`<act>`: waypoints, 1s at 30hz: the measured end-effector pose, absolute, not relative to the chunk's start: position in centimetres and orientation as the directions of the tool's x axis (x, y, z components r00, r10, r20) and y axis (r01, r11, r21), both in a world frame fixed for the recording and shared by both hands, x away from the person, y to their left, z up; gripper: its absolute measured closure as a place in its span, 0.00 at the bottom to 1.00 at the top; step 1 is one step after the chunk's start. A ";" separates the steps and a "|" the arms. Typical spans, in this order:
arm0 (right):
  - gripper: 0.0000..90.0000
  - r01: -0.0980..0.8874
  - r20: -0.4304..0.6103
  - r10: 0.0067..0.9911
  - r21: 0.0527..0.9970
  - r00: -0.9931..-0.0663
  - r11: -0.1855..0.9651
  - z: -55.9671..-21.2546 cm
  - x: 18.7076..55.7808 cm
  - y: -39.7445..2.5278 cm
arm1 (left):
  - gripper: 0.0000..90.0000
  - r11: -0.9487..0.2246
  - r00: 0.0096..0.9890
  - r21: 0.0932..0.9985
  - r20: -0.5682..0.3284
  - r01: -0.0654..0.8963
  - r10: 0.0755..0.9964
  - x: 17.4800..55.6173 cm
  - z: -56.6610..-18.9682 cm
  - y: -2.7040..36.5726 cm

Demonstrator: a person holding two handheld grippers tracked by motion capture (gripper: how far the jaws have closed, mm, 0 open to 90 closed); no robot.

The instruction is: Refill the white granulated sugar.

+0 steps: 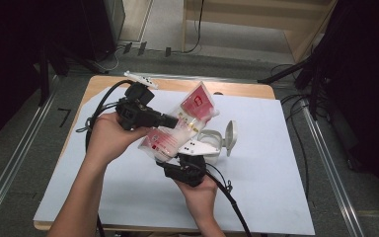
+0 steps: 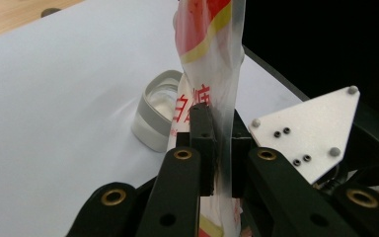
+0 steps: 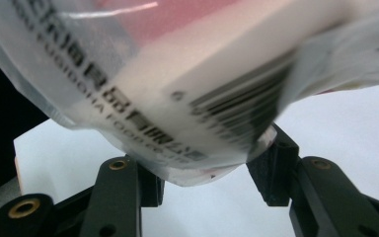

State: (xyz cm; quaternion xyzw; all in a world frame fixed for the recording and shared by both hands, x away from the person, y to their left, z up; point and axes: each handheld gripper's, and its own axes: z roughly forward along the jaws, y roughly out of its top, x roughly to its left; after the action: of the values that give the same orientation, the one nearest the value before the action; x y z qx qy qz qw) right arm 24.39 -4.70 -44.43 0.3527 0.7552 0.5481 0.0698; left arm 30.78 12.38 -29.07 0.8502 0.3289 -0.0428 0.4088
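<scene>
White table (image 1: 128, 192), bag (image 1: 180, 126) pinched between both tongs

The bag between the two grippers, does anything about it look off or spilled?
Nothing spilled that I can see. The bag is held tilted in the air above the open container, pinched by the left gripper and cradled by the right gripper. Its film looks crumpled.

bag (image 1: 180, 129): clear plastic pouch, red-and-white print, yellow stripe, barcode panel, white granular fill | state: crumpled, folded mid-length | pose: held off the table, tilted, red-labelled end up and away | container (image 1: 213, 140): small, translucent white, hinged lid open and upright | location: on white sheet, just right of bag
</scene>
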 end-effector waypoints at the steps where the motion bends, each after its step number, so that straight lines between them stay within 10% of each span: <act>1: 0.61 0.454 0.279 0.611 0.878 -0.741 0.150 -44.4 24.4 -4.7 | 0.98 -0.451 0.781 0.667 -0.339 0.593 0.525 30.8 -29.1 12.4; 30: 0.66 0.500 0.287 0.680 0.855 -0.675 0.135 -45.0 26.1 -6.5 | 0.99 -0.466 0.785 0.659 -0.334 0.591 0.522 30.3 -30.3 13.7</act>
State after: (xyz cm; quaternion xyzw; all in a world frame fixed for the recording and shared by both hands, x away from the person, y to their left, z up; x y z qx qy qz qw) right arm 26.07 -6.53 -44.97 0.3941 0.7485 0.5265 0.0853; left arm 30.32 13.70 -30.26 0.8551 0.3253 -0.0427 0.4015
